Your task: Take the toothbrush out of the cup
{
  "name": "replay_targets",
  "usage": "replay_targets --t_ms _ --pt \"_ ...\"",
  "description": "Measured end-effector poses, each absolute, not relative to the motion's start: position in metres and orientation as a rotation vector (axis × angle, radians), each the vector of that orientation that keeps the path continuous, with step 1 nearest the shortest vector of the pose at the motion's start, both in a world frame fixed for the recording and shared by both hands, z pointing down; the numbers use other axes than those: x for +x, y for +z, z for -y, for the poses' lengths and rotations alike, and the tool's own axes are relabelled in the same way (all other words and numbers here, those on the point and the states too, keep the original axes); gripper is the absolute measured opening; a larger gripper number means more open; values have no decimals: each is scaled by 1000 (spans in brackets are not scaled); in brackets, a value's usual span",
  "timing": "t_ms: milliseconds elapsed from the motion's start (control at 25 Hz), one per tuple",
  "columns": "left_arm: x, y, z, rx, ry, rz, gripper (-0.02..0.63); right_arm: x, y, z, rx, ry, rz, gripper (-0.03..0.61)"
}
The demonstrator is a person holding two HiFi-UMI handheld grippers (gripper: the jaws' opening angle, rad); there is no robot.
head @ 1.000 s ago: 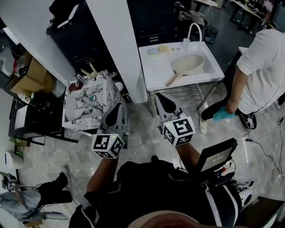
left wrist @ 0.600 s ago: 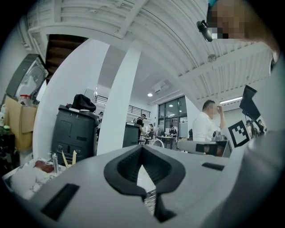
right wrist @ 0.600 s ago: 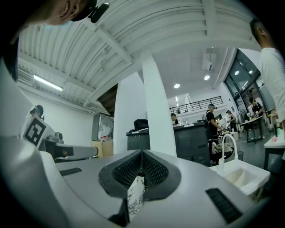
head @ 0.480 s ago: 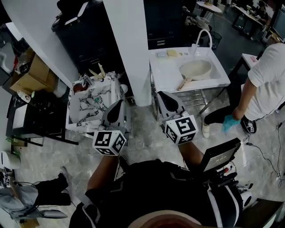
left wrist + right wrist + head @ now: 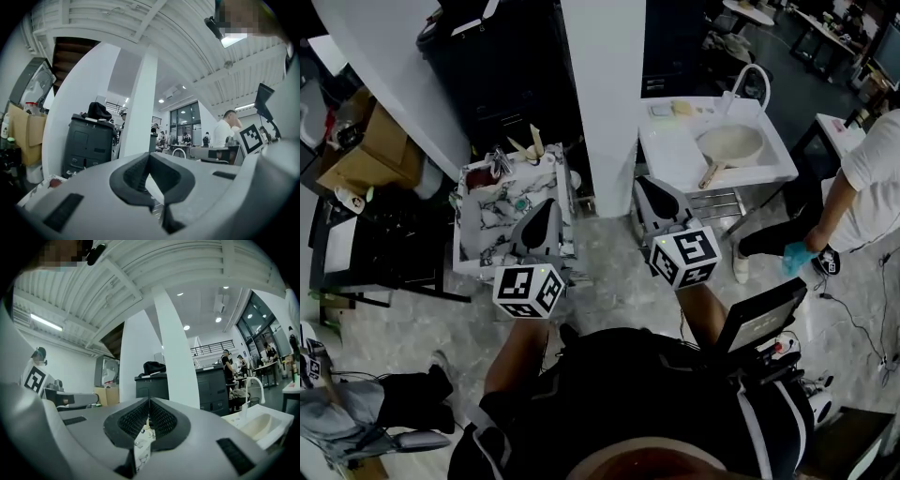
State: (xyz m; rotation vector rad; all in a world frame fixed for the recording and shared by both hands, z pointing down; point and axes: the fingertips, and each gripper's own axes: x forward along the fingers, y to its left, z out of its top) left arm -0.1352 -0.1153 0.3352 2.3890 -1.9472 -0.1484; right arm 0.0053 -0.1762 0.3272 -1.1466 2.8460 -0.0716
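While the left gripper (image 5: 547,208) and the right gripper (image 5: 649,187) are held pressed together on nothing above the grey marbled floor (image 5: 609,281), pale sticks (image 5: 532,141), too small to be told surely as the toothbrush, are seen upright at the far edge of the marbled table (image 5: 483,220), left of a white pillar (image 5: 605,94) and a sink unit (image 5: 675,159).

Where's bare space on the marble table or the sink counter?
The sink counter is bare left of the pan. The marble table is crowded along its back edge, freer at its front left corner.
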Motion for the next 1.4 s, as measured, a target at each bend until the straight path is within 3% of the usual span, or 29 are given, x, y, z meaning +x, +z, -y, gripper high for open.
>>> replay_targets --t_ms 720,1400 --pt "-282 336 109 2370 -158 1979 0 -138 320 174 -1161 -9 -2857 25" --pt "-349 363 126 2338 -150 1914 0 -212 331 191 -1178 7 -2869 44"
